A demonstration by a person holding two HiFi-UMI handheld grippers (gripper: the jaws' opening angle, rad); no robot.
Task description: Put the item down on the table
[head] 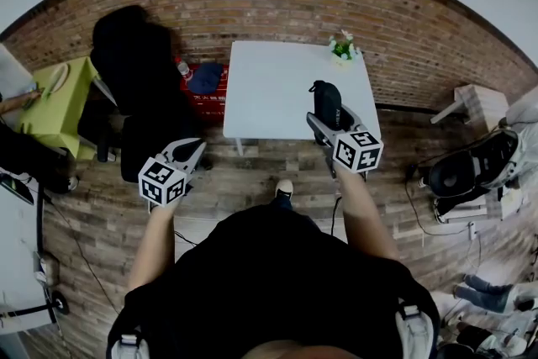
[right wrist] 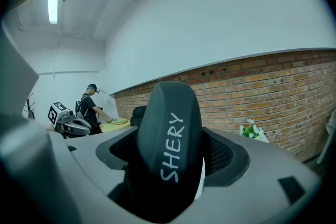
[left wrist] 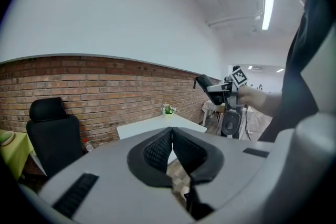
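I have the dark SHERY case clenched upright in my right gripper, out over the near edge of the white table. I judge this as the carry step, so next I lower the case onto the bare top just ahead and let go. My right forearm reaches forward. My left gripper is pinched closed on nothing and held short of the table.

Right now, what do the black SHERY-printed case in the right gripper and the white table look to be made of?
Black oblong SHERY-printed case: seemingly moulded plastic or hard shell, matte; smooth rounded surface, soft sheen. White rectangular table: likely laminate or painted board, matte; flat, even, glareless top.
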